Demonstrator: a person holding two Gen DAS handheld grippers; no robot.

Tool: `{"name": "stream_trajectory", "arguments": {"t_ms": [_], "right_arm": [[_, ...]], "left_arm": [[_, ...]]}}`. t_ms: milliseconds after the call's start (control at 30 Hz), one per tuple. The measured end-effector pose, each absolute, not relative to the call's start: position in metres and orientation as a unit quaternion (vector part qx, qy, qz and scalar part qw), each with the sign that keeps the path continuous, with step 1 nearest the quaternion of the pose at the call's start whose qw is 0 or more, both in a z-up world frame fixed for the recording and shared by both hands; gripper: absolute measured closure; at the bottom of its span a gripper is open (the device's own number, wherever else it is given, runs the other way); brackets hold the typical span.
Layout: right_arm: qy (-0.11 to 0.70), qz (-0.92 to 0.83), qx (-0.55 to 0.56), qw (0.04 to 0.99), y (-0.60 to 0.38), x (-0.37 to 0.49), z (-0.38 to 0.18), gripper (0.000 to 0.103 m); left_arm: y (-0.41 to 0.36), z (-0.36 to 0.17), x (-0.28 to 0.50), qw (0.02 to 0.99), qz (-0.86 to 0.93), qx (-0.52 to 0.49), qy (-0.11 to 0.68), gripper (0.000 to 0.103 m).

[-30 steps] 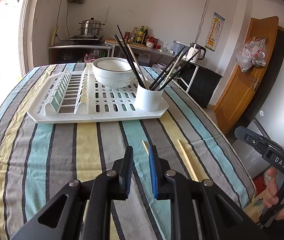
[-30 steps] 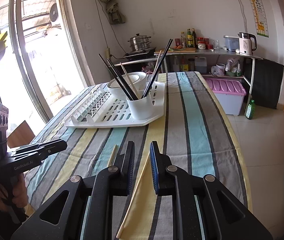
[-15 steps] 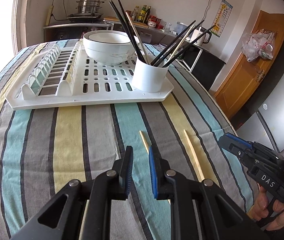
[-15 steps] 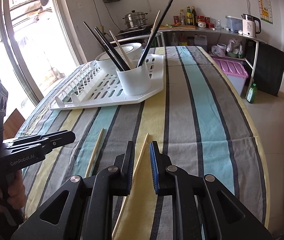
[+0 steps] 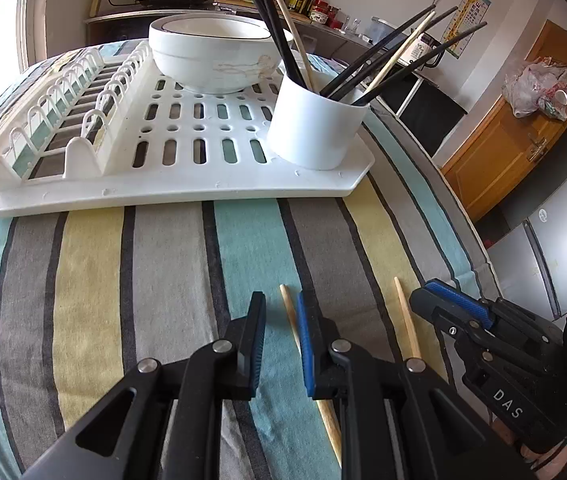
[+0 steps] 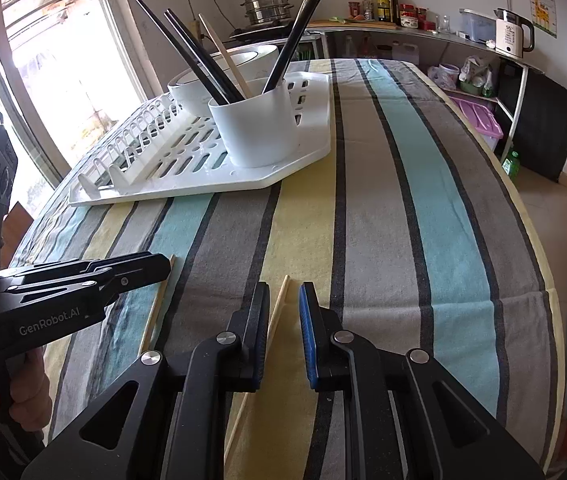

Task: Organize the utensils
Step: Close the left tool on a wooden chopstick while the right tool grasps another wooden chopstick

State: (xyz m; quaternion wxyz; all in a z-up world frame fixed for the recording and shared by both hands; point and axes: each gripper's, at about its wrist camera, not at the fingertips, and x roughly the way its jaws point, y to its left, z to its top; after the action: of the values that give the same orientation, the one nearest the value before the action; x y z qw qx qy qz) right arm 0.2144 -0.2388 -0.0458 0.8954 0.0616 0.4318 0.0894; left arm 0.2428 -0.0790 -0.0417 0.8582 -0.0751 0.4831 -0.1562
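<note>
Two light wooden chopsticks lie loose on the striped tablecloth (image 5: pixel 163 280), side by side but apart, in the lower middle of both views. In the left wrist view the left gripper (image 5: pixel 279 312) sits low at the bottom centre with its jaws narrowly parted, and the left chopstick (image 5: pixel 288 312) runs between them; whether the pads touch it cannot be told. The right chopstick (image 5: pixel 405 316) lies just to the right, its far end beside the tip of the right gripper (image 5: pixel 443 304), which enters from the lower right. In the right wrist view the right gripper (image 6: pixel 285 304) likewise stands slightly open over the right chopstick (image 6: pixel 279 308), the stick passing between its jaws, while the left gripper (image 6: pixel 155 264) comes in from the left edge, its tip over the far end of the other chopstick (image 6: pixel 159 304). Further up the frame rests one white drying rack (image 5: pixel 163 188), carrying one white bowl (image 5: pixel 211 60) at its back and one white cup (image 5: pixel 315 132) at its near right corner. The cup holds a spray of chopsticks (image 5: pixel 383 60): about six dark ones and two pale ones can be counted, leaning left and right. One steel steamer pot (image 6: pixel 268 6) stands on the counter at the top.
</note>
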Motion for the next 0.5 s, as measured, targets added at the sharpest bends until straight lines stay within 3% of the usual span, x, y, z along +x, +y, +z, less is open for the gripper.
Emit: {"name": "stream_trajectory", "arguments": {"t_ms": [500], "right_arm": [[0.439, 0.076, 0.026, 0.895, -0.228, 0.225, -0.05, 0.098]], "left_arm": [[-0.107, -0.037, 0.234, 0.879, -0.126, 0.012, 0.46, 0.086]]}}
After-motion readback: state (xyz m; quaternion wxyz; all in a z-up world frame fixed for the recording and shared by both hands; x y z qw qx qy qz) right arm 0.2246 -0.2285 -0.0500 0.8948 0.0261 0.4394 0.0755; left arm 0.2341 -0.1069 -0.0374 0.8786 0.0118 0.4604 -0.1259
